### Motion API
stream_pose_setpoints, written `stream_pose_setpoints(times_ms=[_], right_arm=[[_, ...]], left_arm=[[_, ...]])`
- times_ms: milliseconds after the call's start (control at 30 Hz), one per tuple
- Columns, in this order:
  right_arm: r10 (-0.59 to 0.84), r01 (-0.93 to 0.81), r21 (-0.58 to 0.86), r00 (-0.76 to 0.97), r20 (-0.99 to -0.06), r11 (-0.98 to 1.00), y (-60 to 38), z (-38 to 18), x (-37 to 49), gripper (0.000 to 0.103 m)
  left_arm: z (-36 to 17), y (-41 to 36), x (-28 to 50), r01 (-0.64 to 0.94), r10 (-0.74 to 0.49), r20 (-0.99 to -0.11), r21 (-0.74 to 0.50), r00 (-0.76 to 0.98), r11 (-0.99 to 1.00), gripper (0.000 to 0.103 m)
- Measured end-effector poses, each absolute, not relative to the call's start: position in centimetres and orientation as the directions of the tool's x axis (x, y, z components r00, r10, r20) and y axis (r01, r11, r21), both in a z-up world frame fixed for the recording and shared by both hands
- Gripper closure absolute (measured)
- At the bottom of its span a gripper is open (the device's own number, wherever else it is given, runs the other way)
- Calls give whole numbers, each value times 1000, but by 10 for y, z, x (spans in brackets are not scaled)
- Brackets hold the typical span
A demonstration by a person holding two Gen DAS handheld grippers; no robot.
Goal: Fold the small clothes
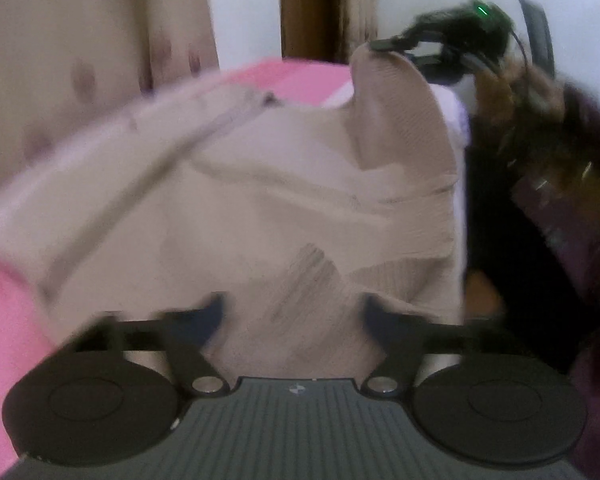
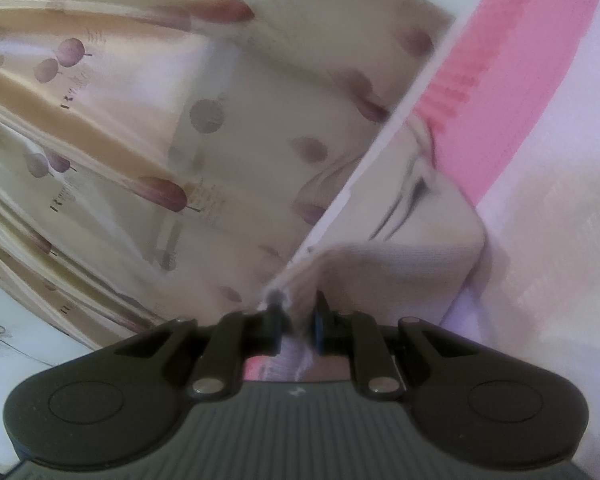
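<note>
Left wrist view, left gripper [image 1: 292, 312] jaws apart over beige knit garment [image 1: 260, 200] on pink sheet [image 1: 4, 320], right gripper [image 1: 396, 46] at one o'clock pinching its raised corner

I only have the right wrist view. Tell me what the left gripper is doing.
Observer: The left gripper is open, its fingers apart over the beige ribbed garment, pinching nothing.
Operator: Describe my corner from that side.
Observer: The right gripper holds one corner lifted in a peak; the rest lies on the pink and white sheet.
Operator: Say what stands behind it.
Observer: A brown wooden post against a white wall.
</note>
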State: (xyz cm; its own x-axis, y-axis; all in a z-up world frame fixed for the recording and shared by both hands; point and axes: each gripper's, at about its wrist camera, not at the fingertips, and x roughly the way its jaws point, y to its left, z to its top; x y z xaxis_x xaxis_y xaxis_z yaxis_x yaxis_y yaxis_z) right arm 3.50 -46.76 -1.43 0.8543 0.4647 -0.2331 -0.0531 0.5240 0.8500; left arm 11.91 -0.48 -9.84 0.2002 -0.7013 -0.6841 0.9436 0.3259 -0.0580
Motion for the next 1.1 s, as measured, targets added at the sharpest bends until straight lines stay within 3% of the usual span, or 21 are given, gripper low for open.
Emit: stream_pose_setpoints(times_ms=[33, 100, 233, 367, 467, 1100], right_arm=[[465, -53, 850, 854, -233, 525, -468, -14, 35, 88], [460, -53, 847, 857, -234, 528, -469, -13, 34, 88], [454, -51, 842, 859, -238, 538, -469, -14, 33, 88], [433, -37, 841, 869, -239, 539, -471, -16, 31, 88], [428, -32, 850, 874, -231, 526, -473, -16, 32, 88], [414, -89, 845, 895, -164, 528, -482, 20, 107, 88]], left_arm=[[-101, -6, 123, 929, -688, -704, -110, 177, 352, 85], [-101, -2, 114, 926, -693, -684, -71, 226, 372, 91], [-89, 12, 89, 872, -732, -558, -32, 390, 489, 93], [-70, 34, 71, 749, -727, -374, -114, 576, 652, 93], [-57, 40, 65, 678, -691, -288, -159, 663, 717, 93], [-14, 33, 141, 413, -461, -176, -251, 869, 875, 97]])
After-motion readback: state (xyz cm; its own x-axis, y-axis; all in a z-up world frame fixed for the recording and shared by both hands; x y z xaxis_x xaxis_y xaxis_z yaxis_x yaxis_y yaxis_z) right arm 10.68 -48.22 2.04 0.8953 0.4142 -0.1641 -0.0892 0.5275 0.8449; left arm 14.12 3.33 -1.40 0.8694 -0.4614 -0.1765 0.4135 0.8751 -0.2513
